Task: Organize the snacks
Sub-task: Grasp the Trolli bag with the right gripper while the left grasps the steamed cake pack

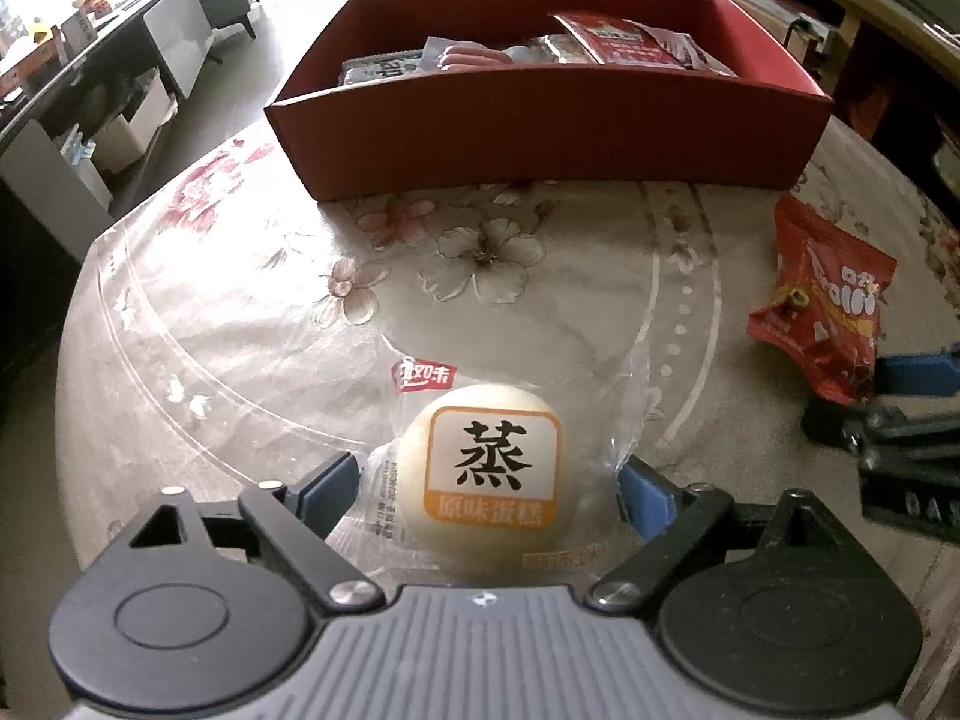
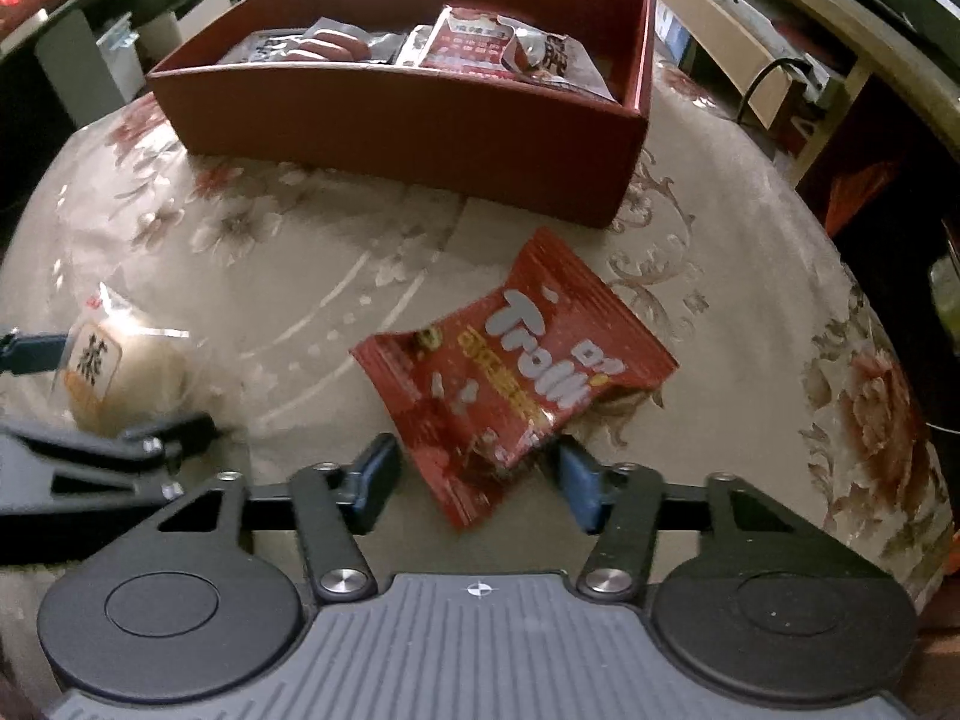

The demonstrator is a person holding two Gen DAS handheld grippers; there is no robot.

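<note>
Between the spread blue pads of the left gripper (image 1: pixel 489 489) a wrapped steamed cake (image 1: pixel 489 468) is seated on the floral tablecloth (image 1: pixel 240 312), the pads lying just beside its wrapper (actual contact cannot be determined). At the right gripper (image 2: pixel 474 483), the jaws are likewise held apart, and the near corner of a red Trolli packet (image 2: pixel 516 384) is positioned between them. Further packaged snacks (image 1: pixel 528 54) are contained in the red box (image 1: pixel 540 126) at the far side.
</note>
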